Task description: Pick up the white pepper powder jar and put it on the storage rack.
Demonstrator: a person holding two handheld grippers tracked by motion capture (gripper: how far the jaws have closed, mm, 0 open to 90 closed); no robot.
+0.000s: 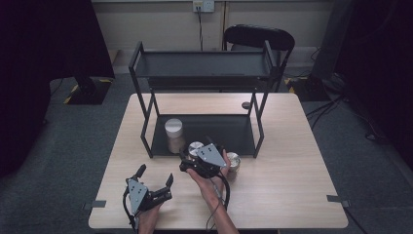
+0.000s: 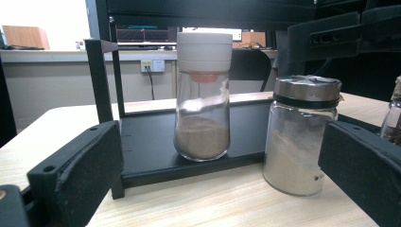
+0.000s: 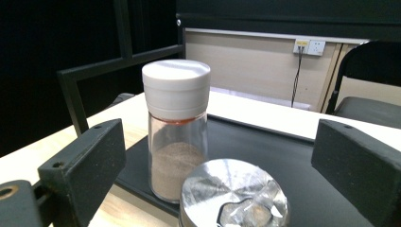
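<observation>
We see our right gripper (image 1: 187, 161) hanging just over a silver-lidded jar (image 1: 196, 148) that stands on the table (image 1: 292, 185) at the front edge of the black rack's (image 1: 204, 131) bottom shelf. In the right gripper view the jaws stand wide apart on either side of that jar's shiny lid (image 3: 235, 195), and neither pad touches it. A taller jar with a white cap (image 1: 174, 135) stands upright on the bottom shelf just behind it, partly filled with brown powder. A third jar with a silver lid (image 1: 233, 161) stands on the table just to the right of our right hand. Our left gripper (image 1: 155, 178) is held nearer to us above the table, well apart from the jars, and its jaws are spread wide with nothing between them; its view looks toward the white-capped jar (image 2: 203, 94) and the silver-lidded jar (image 2: 300, 135).
</observation>
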